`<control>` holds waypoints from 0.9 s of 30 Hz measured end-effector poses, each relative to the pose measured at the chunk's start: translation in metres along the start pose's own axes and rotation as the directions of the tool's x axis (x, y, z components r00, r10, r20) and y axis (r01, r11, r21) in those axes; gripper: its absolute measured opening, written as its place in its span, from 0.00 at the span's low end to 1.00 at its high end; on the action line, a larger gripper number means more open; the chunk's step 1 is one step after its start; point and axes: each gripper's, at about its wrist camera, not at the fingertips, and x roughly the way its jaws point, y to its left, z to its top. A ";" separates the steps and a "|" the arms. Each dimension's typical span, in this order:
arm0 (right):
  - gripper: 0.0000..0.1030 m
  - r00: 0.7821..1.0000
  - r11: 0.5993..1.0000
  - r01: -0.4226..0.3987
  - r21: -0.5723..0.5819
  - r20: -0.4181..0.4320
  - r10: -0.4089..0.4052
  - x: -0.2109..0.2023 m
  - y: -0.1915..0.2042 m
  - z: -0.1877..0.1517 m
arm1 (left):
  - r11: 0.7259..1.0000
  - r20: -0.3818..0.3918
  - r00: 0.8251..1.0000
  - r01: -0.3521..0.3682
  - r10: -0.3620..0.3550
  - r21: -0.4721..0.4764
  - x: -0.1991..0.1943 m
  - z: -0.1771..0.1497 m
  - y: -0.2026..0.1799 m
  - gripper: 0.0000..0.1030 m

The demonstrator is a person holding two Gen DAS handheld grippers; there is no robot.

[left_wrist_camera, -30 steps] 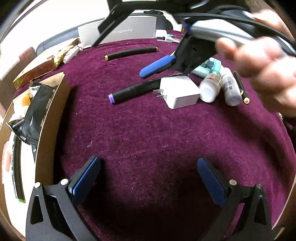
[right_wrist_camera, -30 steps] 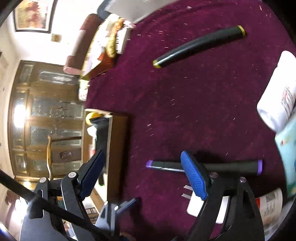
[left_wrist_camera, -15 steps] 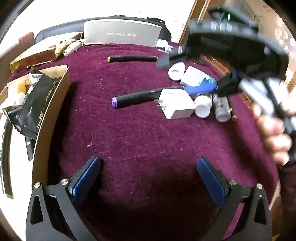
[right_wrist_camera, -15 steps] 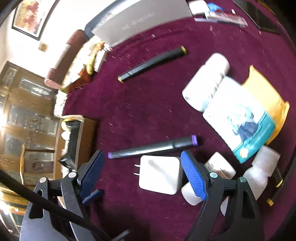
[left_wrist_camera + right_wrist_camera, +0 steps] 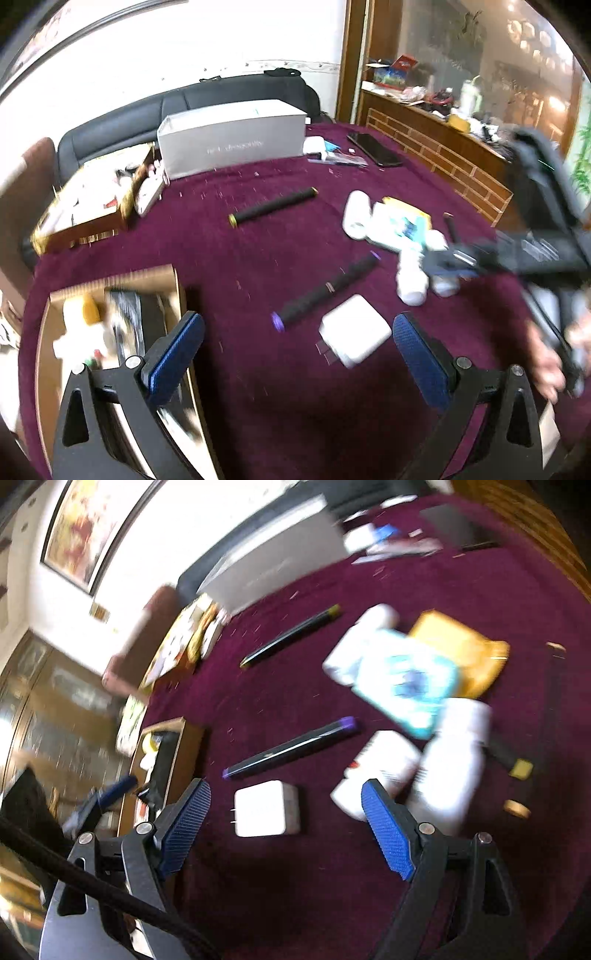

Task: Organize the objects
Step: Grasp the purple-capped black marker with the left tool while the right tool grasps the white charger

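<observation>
So both tongs just pulled up and back off the bench (image 5: 258, 266). A second ago the right tongs (image 5: 284, 812) sat low over the purple-capped marker (image 5: 291, 747); now they're high, wide open, holding nothing, with the white charger (image 5: 264, 808) framed between the pads in the lower middle of the frame. The left tongs (image 5: 295, 354) are wide open and empty too.

Nothing got picked up. The marker lies mid-frame just above the charger, the bottles (image 5: 406, 775) cluster at right, and the cardboard box (image 5: 110, 288) waits lower left. Looks like a re-aim, probably at the charger.
</observation>
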 end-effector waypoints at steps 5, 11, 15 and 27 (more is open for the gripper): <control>0.82 0.998 0.996 0.011 0.092 0.055 -0.016 -0.024 -0.033 -0.005 | 0.999 -0.077 0.997 0.034 -0.031 0.037 0.065 0.024 -0.013 0.97; 0.82 0.998 0.991 0.012 0.135 0.066 -0.021 -0.032 -0.053 -0.004 | 0.991 -0.233 0.973 0.029 0.003 0.134 0.130 0.007 -0.037 0.99; 0.82 0.997 0.989 -0.009 0.145 0.076 -0.002 -0.035 -0.060 -0.004 | 0.995 -0.194 0.981 0.014 0.006 0.101 0.130 0.004 -0.033 0.84; 0.82 0.999 0.992 -0.026 0.121 0.026 0.023 -0.014 -0.045 -0.017 | 0.996 -0.231 0.970 0.082 -0.076 0.016 0.103 -0.006 -0.025 0.11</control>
